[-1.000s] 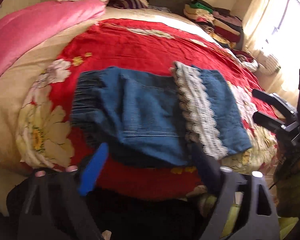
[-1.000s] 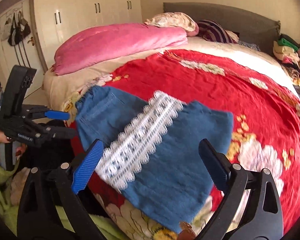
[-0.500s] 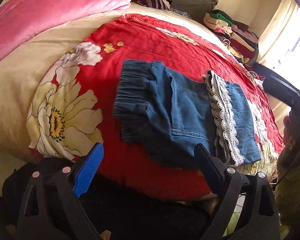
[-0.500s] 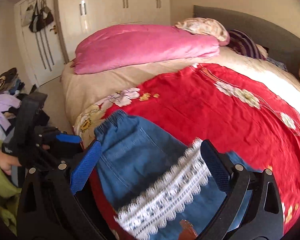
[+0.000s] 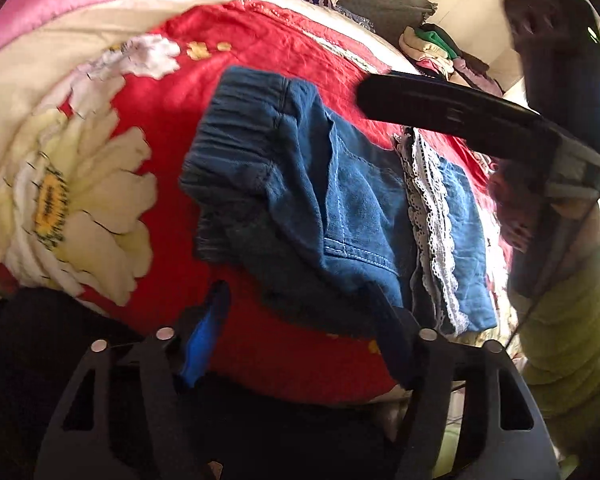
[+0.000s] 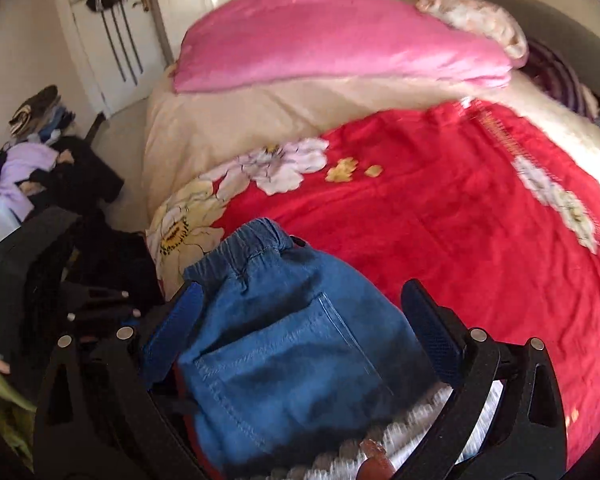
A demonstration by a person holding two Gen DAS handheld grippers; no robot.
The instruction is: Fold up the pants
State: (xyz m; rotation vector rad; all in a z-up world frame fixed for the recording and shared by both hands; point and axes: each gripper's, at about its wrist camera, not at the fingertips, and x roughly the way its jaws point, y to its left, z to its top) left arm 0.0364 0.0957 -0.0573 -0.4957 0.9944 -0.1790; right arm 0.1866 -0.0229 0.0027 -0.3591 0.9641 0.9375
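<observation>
The blue denim pants (image 5: 332, 208) lie folded on the red floral bedspread (image 5: 236, 92), elastic waistband to the left, white lace hem (image 5: 428, 216) on top at the right. My left gripper (image 5: 300, 340) is open and empty at the bed's near edge, just before the pants. My right gripper (image 6: 308, 336) is open and empty, hovering low over the pants (image 6: 284, 344) near the back pocket; in the left wrist view its finger (image 5: 440, 108) reaches across above the lace hem.
A pink duvet (image 6: 332, 40) and pillows lie at the bed's far side. Stacked clothes (image 5: 440, 52) sit by the headboard. A pile of clothes (image 6: 48, 152) is on the floor by the wardrobe doors. A green sleeve (image 5: 568, 332) is at the right.
Both grippers moved closer to the pants. The right gripper swung left from over the lace hem to above the waistband and pocket area. The pants have stayed in place.
</observation>
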